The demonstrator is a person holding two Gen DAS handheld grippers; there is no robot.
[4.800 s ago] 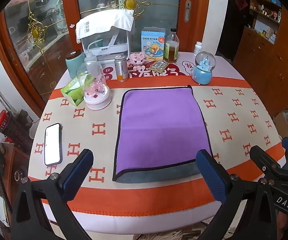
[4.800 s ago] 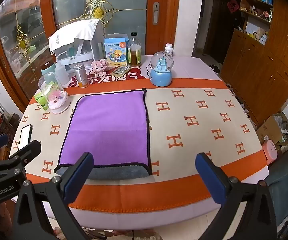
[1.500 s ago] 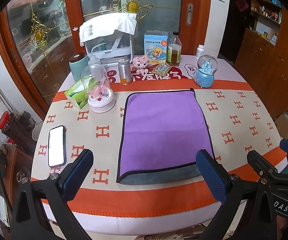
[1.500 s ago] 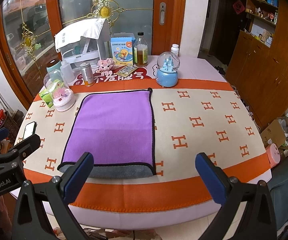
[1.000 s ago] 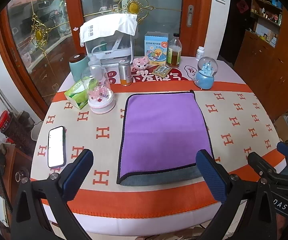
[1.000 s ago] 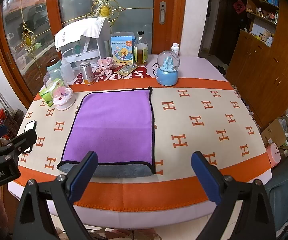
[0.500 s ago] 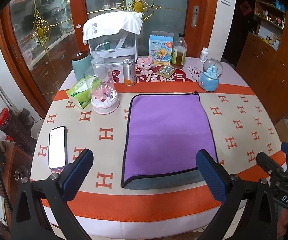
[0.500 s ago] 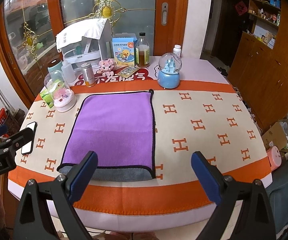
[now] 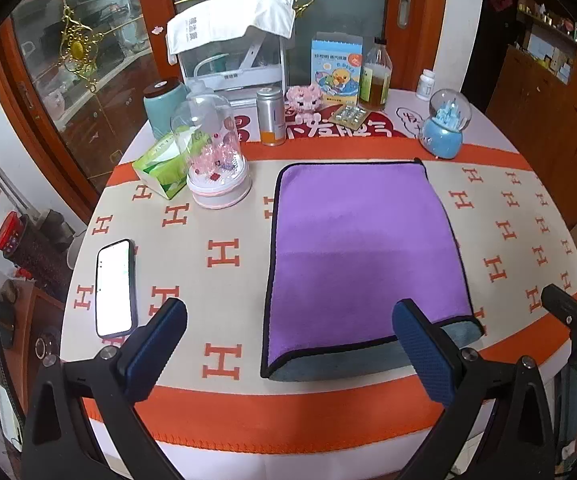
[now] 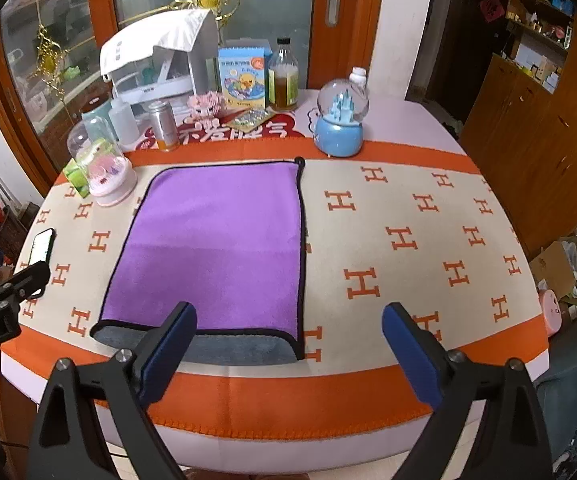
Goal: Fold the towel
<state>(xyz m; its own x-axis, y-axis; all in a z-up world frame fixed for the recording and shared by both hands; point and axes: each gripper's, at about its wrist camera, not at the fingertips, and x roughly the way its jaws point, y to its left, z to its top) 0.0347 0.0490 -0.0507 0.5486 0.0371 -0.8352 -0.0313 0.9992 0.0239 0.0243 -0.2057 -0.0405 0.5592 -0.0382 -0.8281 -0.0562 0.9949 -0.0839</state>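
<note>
**Lining up on the near corners**

Both my grippers are wide open and holding nothing. The towel (image 9: 362,248) lies flat on the table (image 9: 288,404), purple side up, with the near edge already turned so a grey strip shows along the front.

Left gripper (image 9: 288,344) hangs over the towel's near left corner, right gripper (image 10: 288,344) over the near right one, neither touching cloth. My guess for doing this well: drop both straight onto those corners, pinch every layer, and lift evenly so the hem stays square. Keep the far edge from sliding into the snow globe (image 10: 340,124) or the pink dome (image 9: 216,160).

The left view shows the whole phone (image 9: 114,288), which the right view barely catches. Only the right view shows the bare cloth to the right of the towel.
</note>
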